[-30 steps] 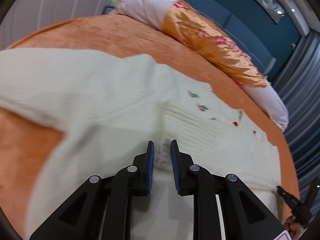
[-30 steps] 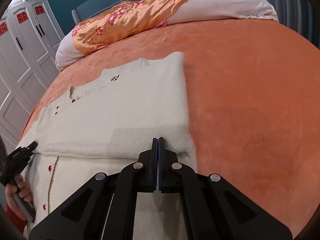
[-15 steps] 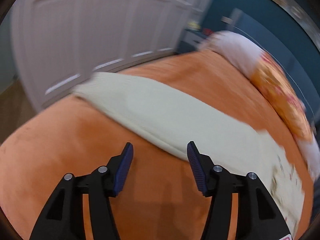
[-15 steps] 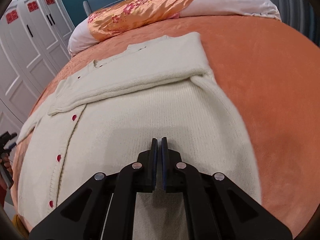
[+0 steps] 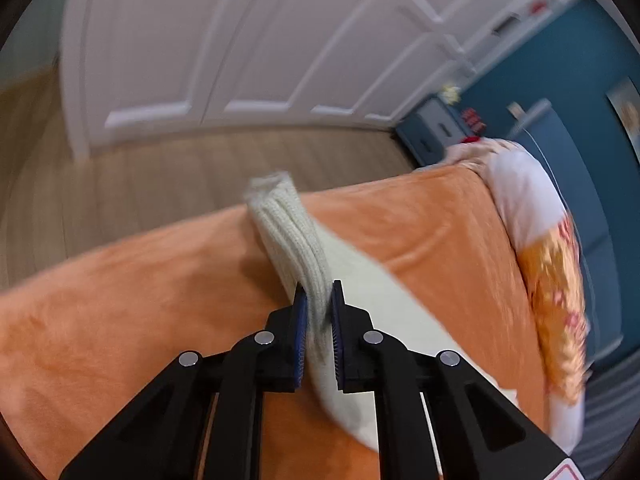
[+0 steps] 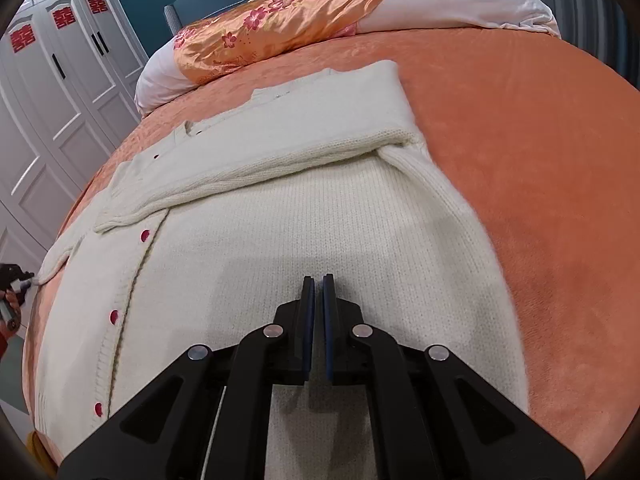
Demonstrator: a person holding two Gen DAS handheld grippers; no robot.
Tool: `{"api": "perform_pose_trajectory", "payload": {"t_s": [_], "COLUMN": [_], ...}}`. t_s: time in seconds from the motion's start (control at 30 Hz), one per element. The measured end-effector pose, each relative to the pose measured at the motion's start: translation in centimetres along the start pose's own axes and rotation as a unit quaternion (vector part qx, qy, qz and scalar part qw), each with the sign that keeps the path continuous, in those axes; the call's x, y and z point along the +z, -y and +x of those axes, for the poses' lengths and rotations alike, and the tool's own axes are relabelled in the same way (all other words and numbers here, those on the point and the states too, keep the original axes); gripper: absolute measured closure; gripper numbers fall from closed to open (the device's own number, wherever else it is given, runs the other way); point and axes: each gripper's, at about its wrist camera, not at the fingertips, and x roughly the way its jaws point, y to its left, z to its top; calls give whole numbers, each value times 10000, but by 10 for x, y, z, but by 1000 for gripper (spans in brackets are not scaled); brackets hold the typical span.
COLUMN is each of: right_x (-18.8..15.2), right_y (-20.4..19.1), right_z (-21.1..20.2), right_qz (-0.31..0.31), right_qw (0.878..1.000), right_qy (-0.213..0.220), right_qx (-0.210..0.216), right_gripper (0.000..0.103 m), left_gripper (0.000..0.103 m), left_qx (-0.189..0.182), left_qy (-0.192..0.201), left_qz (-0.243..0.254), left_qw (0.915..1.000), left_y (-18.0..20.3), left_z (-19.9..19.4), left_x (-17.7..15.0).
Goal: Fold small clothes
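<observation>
Orange bedspread (image 6: 520,128) covers the bed, white wardrobe doors (image 5: 248,52) behind. Left gripper (image 5: 319,308) points steeply down at the bed's edge; its jaws have just been closing and now pinch the ribbed sleeve cuff (image 5: 292,240) of the cream cardigan (image 6: 304,216). Right gripper (image 6: 317,300) angles down over the cardigan's lower body, jaws nearly together, no cloth between them. One sleeve lies folded across the chest. Flowered pillow (image 6: 280,24) sits at the headboard.

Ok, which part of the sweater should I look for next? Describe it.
On the orange bed lies a cream cardigan. At its outer edge, near the white wardrobe, the left gripper pinches the ribbed sleeve cuff, the only part not lying flat.
</observation>
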Motion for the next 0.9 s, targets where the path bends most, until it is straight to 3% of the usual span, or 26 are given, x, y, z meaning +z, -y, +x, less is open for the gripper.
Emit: {"api": "perform_pose_trajectory", "payload": {"t_s": [0.13,0.23,0.3,0.43,0.53,0.6,0.67,0.77,0.8,0.83,0.87,0.9], "right_x": [0,1,1,2,3,3,3,5,6,8,10,13], "right_y": [1,2,3,5,8,10,12,11,8,5,-1,-5], "right_z": [2,4,4,5,5,6,6,3,1,-1,-5,-8], "right_qz": [63,123,163,201,284,348,416,408,348,277,171,94], "right_qw": [9999,9998,9997,9995,9990,9985,9979,9979,9982,9983,9987,9988], "right_qy": [23,35,39,45,46,43,43,65,74,98,167,253], "right_qx": [81,153,197,250,344,413,485,497,491,498,452,414], "right_gripper": [101,101,101,101,101,101,100,99,93,81,74,59], "left_gripper": [96,96,96,96,93,78,74,68,61,58,48,39], "left_qx": [-592,-1248,-1754,-2449,-2441,-2326,-2249,-2215,-2206,-2195,-2168,-2072], "left_qy": [375,488,423,-248,-802,-1249,-1553,-1827,-1844,-1793,-1655,-1526], "left_qz": [1091,2011,2628,3256,3723,3870,3852,3602,3484,3321,3169,3071], "left_qw": [9916,9704,9478,9129,8918,8835,8814,8876,8921,8996,9084,9162], "left_y": [93,178,242,328,370,376,370,343,334,319,299,291], "left_z": [-43,-79,-100,-104,-85,-63,-48,-42,-43,-44,-52,-52], "left_x": [-18,-58,-106,-206,-304,-363,-402,-416,-411,-398,-381,-366]}}
